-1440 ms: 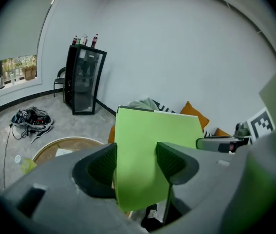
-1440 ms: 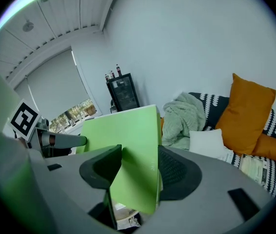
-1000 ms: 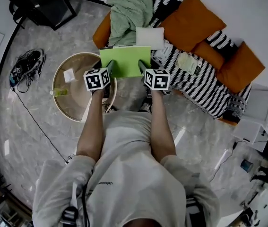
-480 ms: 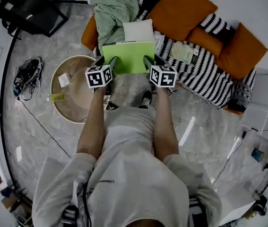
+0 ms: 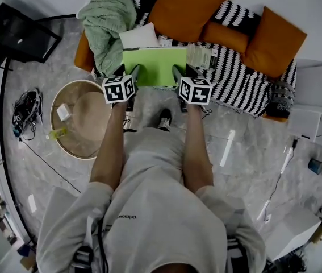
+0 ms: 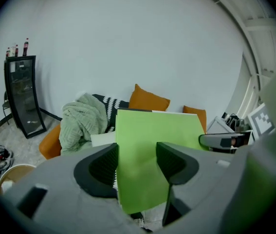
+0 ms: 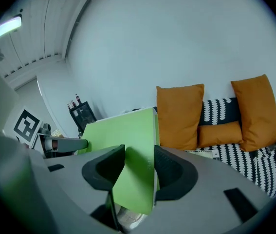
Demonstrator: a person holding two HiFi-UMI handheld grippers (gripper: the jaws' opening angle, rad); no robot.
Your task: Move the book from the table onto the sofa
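A bright green book [image 5: 155,66] hangs flat between both grippers, over the front edge of the striped sofa [image 5: 240,84]. My left gripper [image 5: 126,71] is shut on the book's left edge, and my right gripper [image 5: 183,71] is shut on its right edge. In the left gripper view the book [image 6: 152,145] fills the gap of the left gripper [image 6: 137,165]. In the right gripper view the book [image 7: 128,140] stands edge-on inside the right gripper [image 7: 138,172], whose jaws have just been closing on it.
On the sofa lie orange cushions [image 5: 186,7], a green knitted blanket [image 5: 107,21], a white pillow [image 5: 141,37] and a packet [image 5: 200,54]. The round table [image 5: 75,124] stands behind at the left. A black stand [image 5: 13,36] and a white cabinet [image 5: 314,95] flank the sofa.
Both grippers have carried the book away from the round table and over the sofa's edge. The table has slipped back to the left and the sofa has come nearer.
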